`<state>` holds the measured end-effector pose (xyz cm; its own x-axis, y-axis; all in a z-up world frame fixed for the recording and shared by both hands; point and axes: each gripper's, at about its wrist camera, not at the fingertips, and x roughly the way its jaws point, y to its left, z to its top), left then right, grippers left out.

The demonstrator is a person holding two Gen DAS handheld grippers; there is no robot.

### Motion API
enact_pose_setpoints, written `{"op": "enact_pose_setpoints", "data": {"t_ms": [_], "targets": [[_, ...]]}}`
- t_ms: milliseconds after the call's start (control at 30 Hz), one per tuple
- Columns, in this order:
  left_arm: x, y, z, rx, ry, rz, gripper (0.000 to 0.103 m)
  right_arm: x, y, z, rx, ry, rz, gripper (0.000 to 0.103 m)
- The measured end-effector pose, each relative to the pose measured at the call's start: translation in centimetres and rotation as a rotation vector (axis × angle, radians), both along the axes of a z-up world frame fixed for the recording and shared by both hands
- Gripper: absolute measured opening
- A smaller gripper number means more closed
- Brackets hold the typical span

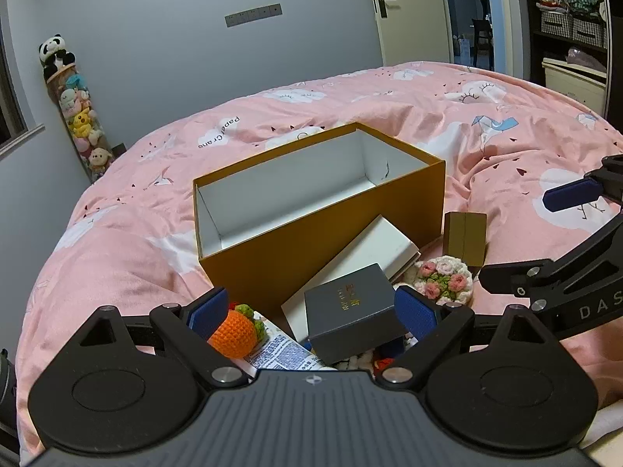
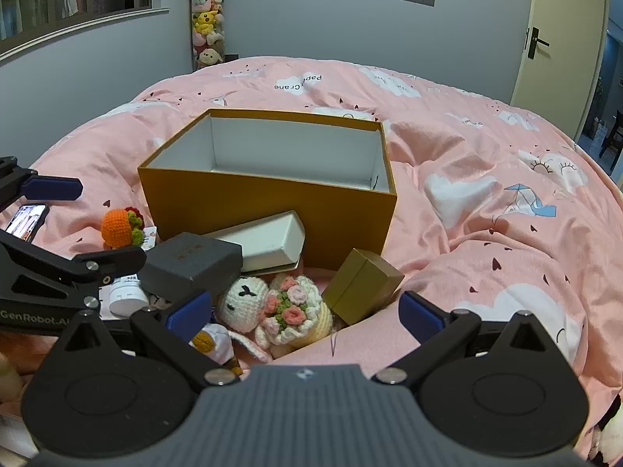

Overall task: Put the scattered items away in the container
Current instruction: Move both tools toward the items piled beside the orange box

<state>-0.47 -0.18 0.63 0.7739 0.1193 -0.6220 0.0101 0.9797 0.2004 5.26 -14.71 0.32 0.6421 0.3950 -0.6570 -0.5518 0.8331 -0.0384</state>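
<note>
- Covering the whole working surface, a pink quilt (image 2: 486, 241) printed with white clouds and paper cranes is seen, rumpled into folds; behind it stand a grey wall (image 2: 311, 27), a cream door (image 2: 560, 39) at 2 o'clock in the right wrist view, and a clear tube of plush toys (image 2: 207, 19) at 11 o'clock.
- The left gripper (image 1: 311, 311) is held tilted downward with its blue pads spread wide and nothing clamped; a grey box (image 1: 350, 307) and a crocheted orange (image 1: 235, 330) lie beneath the gap.
- The right gripper (image 2: 305, 317) is likewise pitched downward, jaws fully apart and empty, above a crocheted bouquet (image 2: 294, 313) and a white crocheted head (image 2: 243, 299).
- Scattered items are heaped just in front of the container: a gold box (image 2: 362, 288) at 1 o'clock of the bouquet, tilted; a white box (image 2: 268, 239) leaned against the container's near wall; a small white jar (image 2: 126, 295) at 9 o'clock.
- A phone (image 2: 27, 220) is laid on the quilt at far left.
- The orange cardboard container (image 2: 272, 202) is set upright at 12 o'clock beyond the heap, mouth upward, white interior bare; in the right wrist view its long axis runs left to right, and in the left wrist view toward 2 o'clock.
</note>
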Motion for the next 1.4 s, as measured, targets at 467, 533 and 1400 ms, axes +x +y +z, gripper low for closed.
{"op": "enact_pose_setpoints", "data": {"t_ms": [467, 533, 1400], "targets": [[0.2, 0.4, -0.3, -0.033, 0.032, 0.001, 0.103, -0.1, 0.3, -0.2, -0.01, 0.004, 0.032, 0.102], [0.2, 0.4, -0.4, -0.034, 0.037, 0.002, 0.103, -0.1, 0.3, -0.2, -0.011, 0.005, 0.029, 0.102], [0.7, 0.7, -1.1, -0.06, 0.092, 0.013, 0.098, 0.2, 0.3, -0.9, -0.025, 0.04, 0.01, 0.102]]}}
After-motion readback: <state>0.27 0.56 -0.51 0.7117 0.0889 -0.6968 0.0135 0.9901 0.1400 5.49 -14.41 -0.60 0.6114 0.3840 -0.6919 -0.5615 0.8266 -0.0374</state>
